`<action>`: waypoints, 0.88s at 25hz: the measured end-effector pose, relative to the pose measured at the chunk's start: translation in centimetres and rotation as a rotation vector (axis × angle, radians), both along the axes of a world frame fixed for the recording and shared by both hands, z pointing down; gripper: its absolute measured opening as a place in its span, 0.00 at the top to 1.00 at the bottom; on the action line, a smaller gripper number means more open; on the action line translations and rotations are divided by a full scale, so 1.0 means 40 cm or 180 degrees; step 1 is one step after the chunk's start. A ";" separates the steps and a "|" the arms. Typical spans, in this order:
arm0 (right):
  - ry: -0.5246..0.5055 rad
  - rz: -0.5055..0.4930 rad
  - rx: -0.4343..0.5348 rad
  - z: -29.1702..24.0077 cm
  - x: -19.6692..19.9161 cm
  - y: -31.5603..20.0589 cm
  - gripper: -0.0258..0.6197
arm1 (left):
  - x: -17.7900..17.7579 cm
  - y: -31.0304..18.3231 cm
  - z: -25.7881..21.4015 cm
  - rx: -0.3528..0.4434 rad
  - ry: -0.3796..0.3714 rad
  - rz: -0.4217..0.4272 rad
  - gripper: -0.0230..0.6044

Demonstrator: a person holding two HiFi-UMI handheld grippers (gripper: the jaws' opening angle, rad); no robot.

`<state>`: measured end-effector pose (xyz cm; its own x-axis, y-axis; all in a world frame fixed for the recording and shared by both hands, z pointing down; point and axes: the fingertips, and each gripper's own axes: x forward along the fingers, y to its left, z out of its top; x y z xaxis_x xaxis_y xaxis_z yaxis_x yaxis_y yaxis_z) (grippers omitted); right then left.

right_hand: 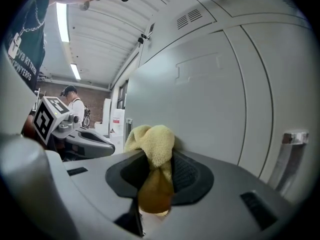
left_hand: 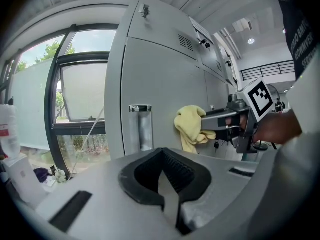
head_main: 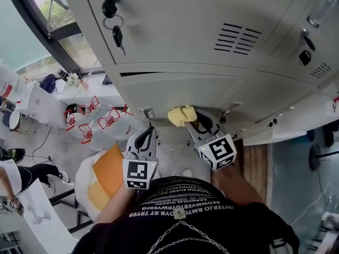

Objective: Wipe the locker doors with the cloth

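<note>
Nearest the person, the left gripper [left_hand: 165, 184] hangs low with its jaws pressed together on nothing, aimed at the lockers but short of them. Just to its right, the right gripper [right_hand: 157, 179] pinches a bunched yellow cloth [right_hand: 152, 141]. The cloth's free end bulges forward past the jaw tips and lies straight ahead of that gripper, between the jaws and the grey locker door [right_hand: 210, 99]. From the left gripper view the wad seems to touch the panel, though whether it is pressed firmly or only brushing is hard to judge at this angle. The right hand is plainly the one placed for the work. The door face runs upward and sideways from the cloth, with a metal handle [left_hand: 141, 126] just to the cloth's left (on the left gripper's side), so I judge a stroke would travel across the flat panel away from that handle. Farther up, a higher door carries vent slots [head_main: 237, 37] and a bunch of keys [head_main: 115, 30] hanging in its lock.
</note>
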<state>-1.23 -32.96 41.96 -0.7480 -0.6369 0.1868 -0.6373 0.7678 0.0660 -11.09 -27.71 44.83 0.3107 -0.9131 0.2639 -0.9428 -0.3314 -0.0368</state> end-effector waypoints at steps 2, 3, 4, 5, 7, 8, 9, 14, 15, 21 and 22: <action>-0.0002 0.0031 -0.0005 0.002 0.023 -0.005 0.79 | 0.012 0.003 0.001 -0.0006 -0.0007 -0.0012 0.96; -0.0001 0.0044 -0.0006 0.003 0.034 -0.008 0.79 | 0.018 0.004 0.002 -0.0008 -0.0009 -0.0016 0.96; 0.0002 0.0055 -0.0007 0.004 0.046 -0.011 0.79 | 0.025 0.005 0.002 -0.0009 -0.0012 -0.0018 0.96; 0.0003 0.0065 -0.0008 0.006 0.057 -0.013 0.79 | 0.032 0.006 0.001 -0.0008 -0.0016 -0.0020 0.96; -0.0001 0.0080 -0.0011 0.008 0.076 -0.018 0.79 | 0.046 0.006 0.000 -0.0003 -0.0020 -0.0022 0.96; -0.0003 0.0088 -0.0011 0.008 0.085 -0.020 0.79 | 0.053 0.006 0.000 0.0001 -0.0022 -0.0024 0.96; -0.0006 0.0096 -0.0011 0.008 0.092 -0.021 0.79 | 0.060 0.007 -0.001 0.0003 -0.0024 -0.0026 0.96; -0.0016 0.0131 -0.0009 0.012 0.131 -0.029 0.79 | 0.084 0.010 0.001 -0.0004 -0.0033 -0.0056 0.96; -0.0019 0.0141 -0.0010 0.013 0.138 -0.030 0.79 | 0.088 0.010 0.001 -0.0001 -0.0034 -0.0065 0.96; -0.0012 0.0168 -0.0022 0.017 0.176 -0.039 0.79 | 0.112 0.012 0.002 0.0005 -0.0026 -0.0111 0.96; -0.0012 0.0174 -0.0028 0.019 0.184 -0.040 0.79 | 0.116 0.013 0.002 0.0006 -0.0026 -0.0116 0.96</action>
<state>6.12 -34.56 42.70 -0.7129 -0.6751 0.1897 -0.6785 0.7324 0.0569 -6.46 -27.20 44.91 0.2750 -0.9243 0.2646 -0.9539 -0.2968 -0.0452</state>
